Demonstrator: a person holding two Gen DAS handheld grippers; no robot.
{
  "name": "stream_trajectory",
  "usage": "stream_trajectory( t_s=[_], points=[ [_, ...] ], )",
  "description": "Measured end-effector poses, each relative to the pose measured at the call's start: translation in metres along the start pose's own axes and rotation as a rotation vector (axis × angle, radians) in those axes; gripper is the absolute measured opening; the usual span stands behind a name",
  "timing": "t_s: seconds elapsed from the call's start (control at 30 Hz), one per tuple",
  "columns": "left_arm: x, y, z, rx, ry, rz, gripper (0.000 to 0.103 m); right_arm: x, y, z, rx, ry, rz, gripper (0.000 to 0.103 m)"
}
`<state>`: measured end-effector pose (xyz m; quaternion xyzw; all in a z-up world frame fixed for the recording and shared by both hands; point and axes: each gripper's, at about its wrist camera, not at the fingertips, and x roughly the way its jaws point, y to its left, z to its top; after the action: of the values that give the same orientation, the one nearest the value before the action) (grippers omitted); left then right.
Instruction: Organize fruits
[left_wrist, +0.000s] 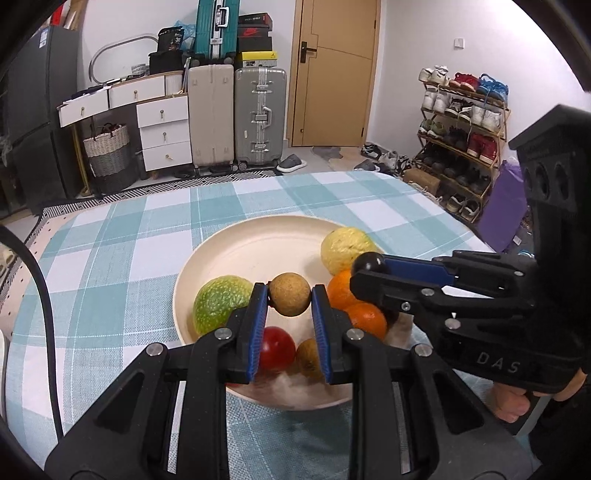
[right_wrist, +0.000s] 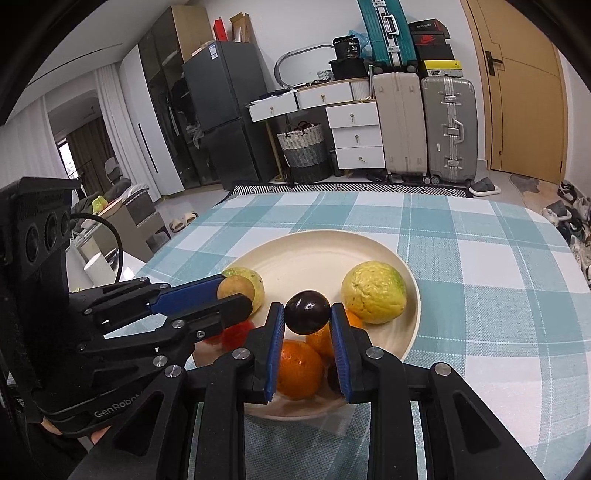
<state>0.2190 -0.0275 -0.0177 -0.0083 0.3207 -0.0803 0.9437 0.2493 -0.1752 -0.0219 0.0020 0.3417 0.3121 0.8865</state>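
left gripper pinching brown fruit, right gripper clamping dark plum, both over cream plate holding oranges.

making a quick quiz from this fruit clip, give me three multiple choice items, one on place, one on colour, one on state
1. Where does the yellow guava lie?
A. on the cloth beside the plate
B. on the cream plate
C. in the woven basket

2. What colour is the fruit in the right gripper?
A. dark purple
B. bright green
C. white

3. How does the left gripper stand?
A. wide open and empty
B. shut on an orange
C. shut on a small brown fruit

Answers: 1 B, the guava sits inside the plate's rim. 2 A, the dark plum between the blue pads is near black purple. 3 C, both blue pads press the round brown fruit's sides above the plate.
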Motion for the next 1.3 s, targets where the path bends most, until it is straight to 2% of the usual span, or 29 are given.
stream_trajectory(
  t_s=[0.6, 0.67, 0.73, 0.87, 0.93, 0.97, 1.03, 1.1, 1.13, 1.17, 1.23, 1.3],
  points=[
    [0.006, 0.003, -0.005, -0.012, -0.002, 0.014, 0.022, 0.012, 0.005, -0.005, -0.036, 0.027, -0.011, 0.027],
    [0.005, 0.004, -0.005, -0.018, -0.004, 0.008, 0.022, 0.01, 0.005, -0.005, -0.039, 0.02, -0.009, 0.029],
    [0.003, 0.005, -0.005, -0.024, -0.012, 0.014, 0.022, 0.007, 0.005, -0.006, -0.039, 0.009, -0.01, 0.04],
    [0.0, 0.009, -0.008, -0.032, -0.012, 0.003, 0.023, -0.001, 0.001, -0.009, -0.026, -0.009, -0.011, 0.045],
    [-0.002, 0.009, -0.009, -0.029, -0.004, 0.009, 0.032, -0.006, 0.0, -0.01, -0.024, -0.019, -0.018, 0.058],
    [-0.004, 0.008, -0.01, -0.025, -0.007, 0.012, 0.042, -0.008, 0.0, -0.011, -0.022, -0.024, -0.022, 0.063],
    [-0.012, 0.009, -0.012, -0.027, -0.032, 0.018, 0.051, -0.014, -0.001, -0.012, -0.014, -0.042, -0.02, 0.077],
    [-0.019, 0.011, -0.012, -0.038, -0.046, 0.03, 0.069, -0.02, -0.002, -0.013, -0.006, -0.057, -0.023, 0.088],
    [-0.023, 0.012, -0.013, -0.04, -0.051, 0.049, 0.074, -0.023, -0.003, -0.014, 0.0, -0.068, -0.035, 0.094],
    [-0.028, 0.012, -0.013, -0.04, -0.068, 0.061, 0.082, -0.027, -0.004, -0.014, 0.006, -0.08, -0.044, 0.097],
    [-0.04, 0.013, -0.015, -0.042, -0.1, 0.062, 0.088, -0.034, -0.005, -0.016, 0.015, -0.095, -0.047, 0.103],
    [-0.049, 0.015, -0.018, -0.055, -0.109, 0.061, 0.1, -0.041, -0.006, -0.019, 0.017, -0.111, -0.042, 0.103]
  ],
)
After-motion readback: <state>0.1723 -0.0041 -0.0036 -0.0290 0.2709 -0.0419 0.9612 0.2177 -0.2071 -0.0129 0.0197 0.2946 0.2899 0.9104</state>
